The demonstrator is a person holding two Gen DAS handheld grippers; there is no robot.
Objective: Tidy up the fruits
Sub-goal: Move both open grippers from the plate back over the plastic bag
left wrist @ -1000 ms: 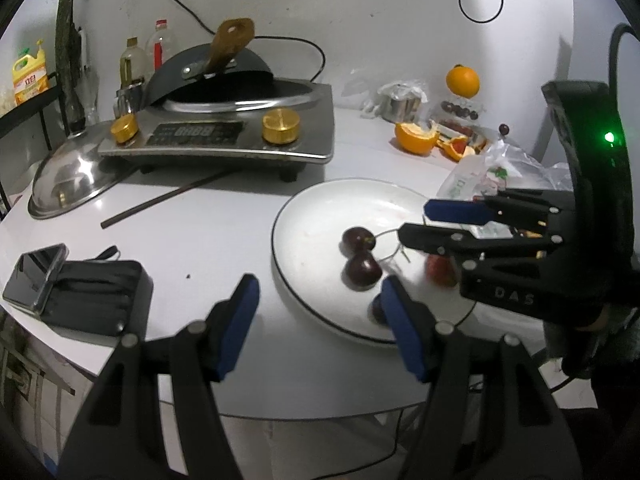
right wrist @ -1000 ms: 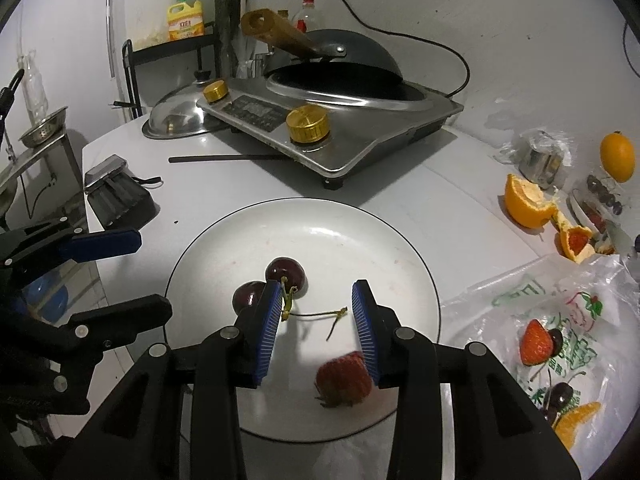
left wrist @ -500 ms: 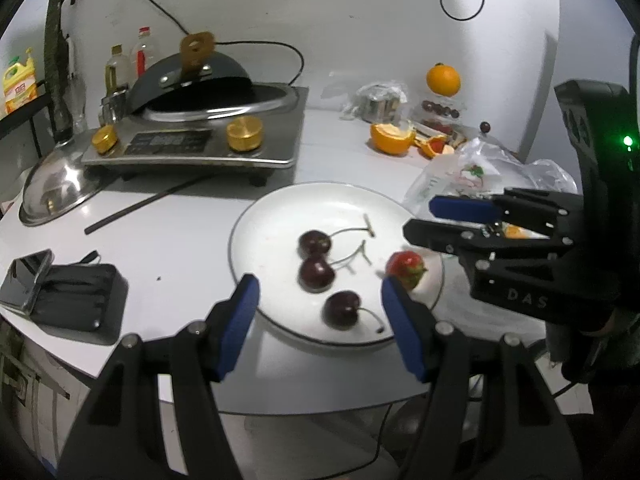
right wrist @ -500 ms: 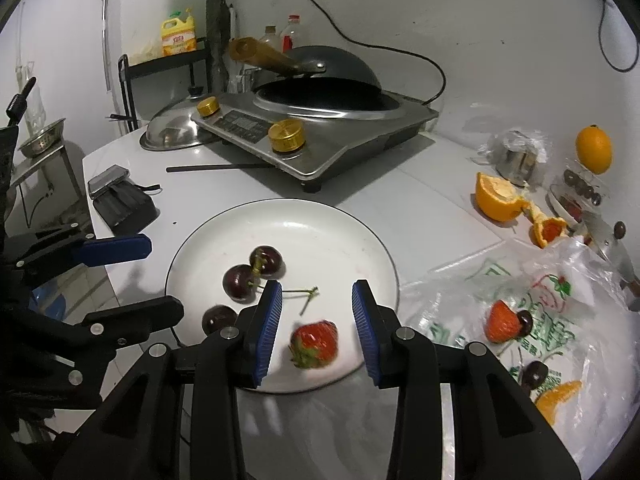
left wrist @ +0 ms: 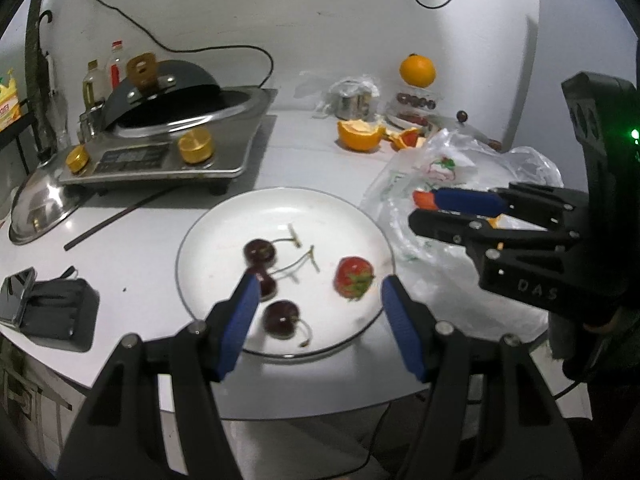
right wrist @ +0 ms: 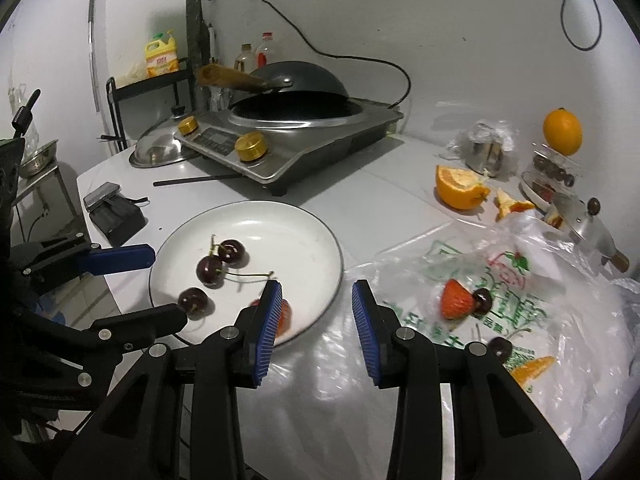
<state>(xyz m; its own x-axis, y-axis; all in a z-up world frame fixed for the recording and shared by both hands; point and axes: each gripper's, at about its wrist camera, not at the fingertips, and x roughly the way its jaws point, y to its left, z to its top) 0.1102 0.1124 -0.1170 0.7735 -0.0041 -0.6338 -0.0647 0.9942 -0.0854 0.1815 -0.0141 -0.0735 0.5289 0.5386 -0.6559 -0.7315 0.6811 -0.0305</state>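
Note:
A white plate (left wrist: 320,204) (right wrist: 304,236) holds three dark cherries (left wrist: 260,250) (right wrist: 210,270) and a strawberry (left wrist: 354,276), which my right finger partly hides in the right wrist view (right wrist: 285,314). My left gripper (left wrist: 316,300) is open and empty above the plate's near edge. My right gripper (right wrist: 316,316) is open and empty, over the plate's right rim and the plastic bag (right wrist: 520,320). The bag holds another strawberry (right wrist: 456,300), cherries (right wrist: 482,300) and an orange slice (right wrist: 532,368). The right gripper also shows in the left wrist view (left wrist: 436,208).
An induction cooker with a wok (left wrist: 168,140) stands behind the plate, a steel lid (left wrist: 40,200) to its left. Orange halves (left wrist: 358,136), a whole orange (left wrist: 417,70) and a steel cup (right wrist: 486,152) sit at the back right. A phone and black pouch (left wrist: 48,308) lie left.
Both grippers have pulled back from the plate and swung right. The right gripper now hangs over the plate rim and the bag, no longer above the strawberry. Both stay open.

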